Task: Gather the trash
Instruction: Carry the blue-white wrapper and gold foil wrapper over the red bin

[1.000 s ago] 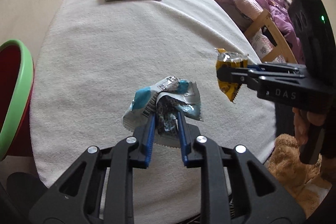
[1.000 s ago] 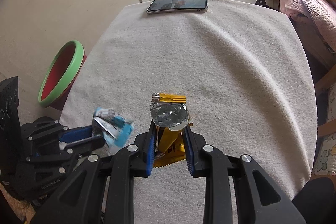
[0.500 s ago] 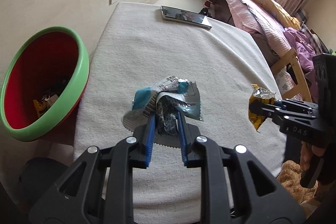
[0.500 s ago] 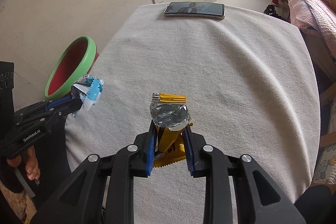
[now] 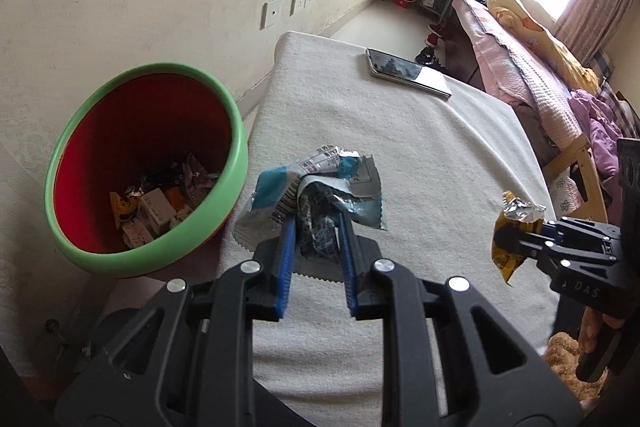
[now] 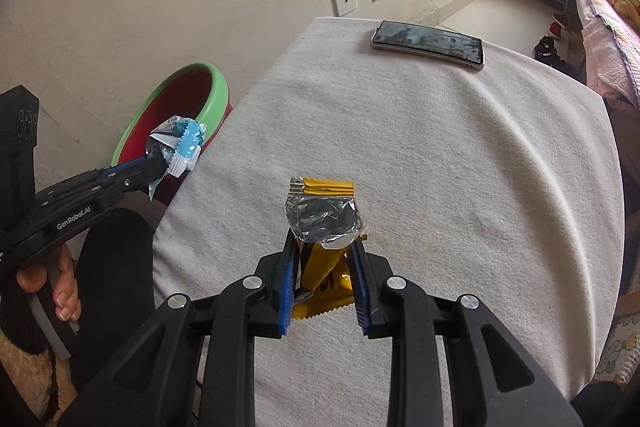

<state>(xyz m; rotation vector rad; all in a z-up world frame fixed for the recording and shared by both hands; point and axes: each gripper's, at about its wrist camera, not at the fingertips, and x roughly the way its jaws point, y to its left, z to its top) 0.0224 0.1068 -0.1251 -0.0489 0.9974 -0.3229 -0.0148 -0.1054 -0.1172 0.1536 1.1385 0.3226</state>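
Left wrist view: crumpled blue-and-silver wrapper [image 5: 320,187], pinched between the blue pads of the left gripper [image 5: 316,227], jaws closed on it; beyond and left of the fingers, a red bin with green rim [image 5: 236,163], litter visible inside only here. Right wrist view: yellow foil wrapper [image 6: 322,223] clamped in the right gripper [image 6: 322,259], jaws closed on it, above the white-covered table [image 6: 440,167]; phone [image 6: 428,41] far ahead; a hand [image 6: 48,287] on the left handle.
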